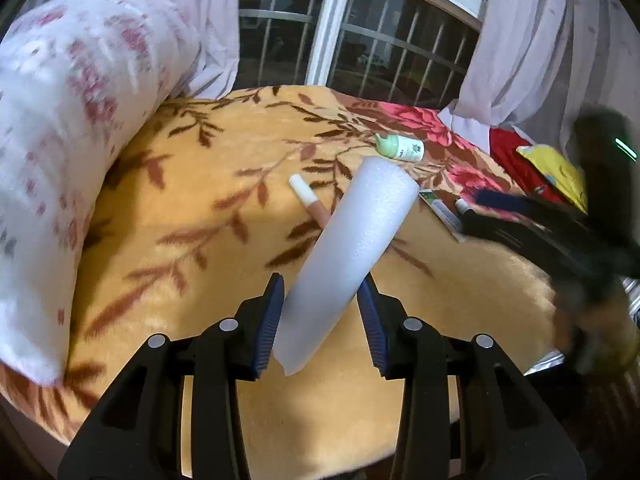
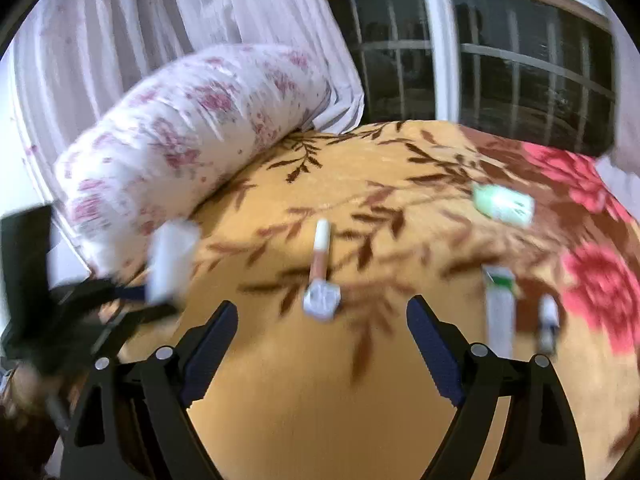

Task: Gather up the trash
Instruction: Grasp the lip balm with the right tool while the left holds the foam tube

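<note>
Warm indoor light, dark window (image 1: 360, 32) behind; right wrist view motion-blurred, left sharper, both fisheye-bent with black corners

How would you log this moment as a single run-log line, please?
left tool: shut on foam tube | right tool: open, empty | on blanket: pink tube, green bottle

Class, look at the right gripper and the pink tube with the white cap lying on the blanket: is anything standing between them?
Nothing visible does. The right gripper is open, and the pink tube lies straight ahead on the blanket, its crimped end nearest the fingers. Only bare blanket lies between them.
</note>
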Available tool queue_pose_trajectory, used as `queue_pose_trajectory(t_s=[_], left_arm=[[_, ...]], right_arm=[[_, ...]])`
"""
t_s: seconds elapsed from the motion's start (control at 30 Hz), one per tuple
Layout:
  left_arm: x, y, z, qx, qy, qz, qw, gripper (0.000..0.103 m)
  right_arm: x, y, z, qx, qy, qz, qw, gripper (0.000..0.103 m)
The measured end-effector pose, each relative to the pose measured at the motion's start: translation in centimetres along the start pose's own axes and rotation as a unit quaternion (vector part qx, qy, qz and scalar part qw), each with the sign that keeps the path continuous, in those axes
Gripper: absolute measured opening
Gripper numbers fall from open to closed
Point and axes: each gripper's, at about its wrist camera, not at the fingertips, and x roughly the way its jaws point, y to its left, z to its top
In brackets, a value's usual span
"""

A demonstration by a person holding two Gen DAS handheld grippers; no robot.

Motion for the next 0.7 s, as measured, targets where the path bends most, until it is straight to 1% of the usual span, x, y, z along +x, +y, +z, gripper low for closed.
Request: queue_pose_trajectory(t_s=[0.13, 0.27, 0.3, 0.33, 0.37, 0.4, 0.43, 0.47, 0.5, 0.53, 0.7], left_arm=[[-0.6, 0.7, -0.7, -0.004, 0.0, 0.002, 1.0, 0.038], [-0.7, 1.3, -1.0, -0.009, 0.0, -0.005, 1.0, 0.038], [-0.6, 1.4, -1.1, -0.01, 0.0, -0.006, 0.9999, 0.038], [-0.6, 1.4, -1.1, -0.01, -0.001, -0.007, 0.9999, 0.038], [-0.6, 1.5, -1.2, -0.01, -0.001, -0.008, 0.9999, 0.038], [-0.5, 1.5, -1.2, -0.01, 0.0, -0.009, 0.9999, 0.038], [-0.5, 1.6, -1.2, -0.011, 0.0, -0.008, 0.9999, 0.038], [-0.4, 1.6, -1.3, -0.01, -0.001, -0.008, 0.9999, 0.038], [-0.4, 1.6, -1.3, -0.01, 0.0, -0.008, 0.9999, 0.038], [-0.4, 1.6, -1.3, -0.012, 0.001, -0.009, 0.9999, 0.038], [-0.1, 1.4, -1.4, -0.011, 0.003, -0.017, 0.9998, 0.038]], right_arm=[[7.0, 1.5, 3.7, -0.037, 0.042, -0.04, 0.998, 0.083], [12.3, 1.7, 4.8, -0.039, 0.09, -0.058, 0.994, 0.077], [13.8, 1.7, 4.9, -0.039, 0.107, -0.064, 0.991, 0.071], [14.9, 1.7, 4.9, -0.041, 0.12, -0.068, 0.99, 0.059], [15.7, 1.7, 4.8, -0.043, 0.133, -0.069, 0.988, 0.053], [16.6, 1.8, 4.8, -0.044, 0.148, -0.071, 0.985, 0.035], [17.4, 1.8, 4.6, -0.043, 0.16, -0.075, 0.983, 0.031], [17.5, 1.8, 4.7, -0.041, 0.158, -0.078, 0.983, 0.029], [17.3, 1.8, 4.8, -0.041, 0.156, -0.08, 0.984, 0.02], [17.1, 1.8, 4.8, -0.04, 0.155, -0.078, 0.984, 0.018], [15.0, 1.9, 5.0, -0.026, 0.129, -0.059, 0.99, 0.018]])
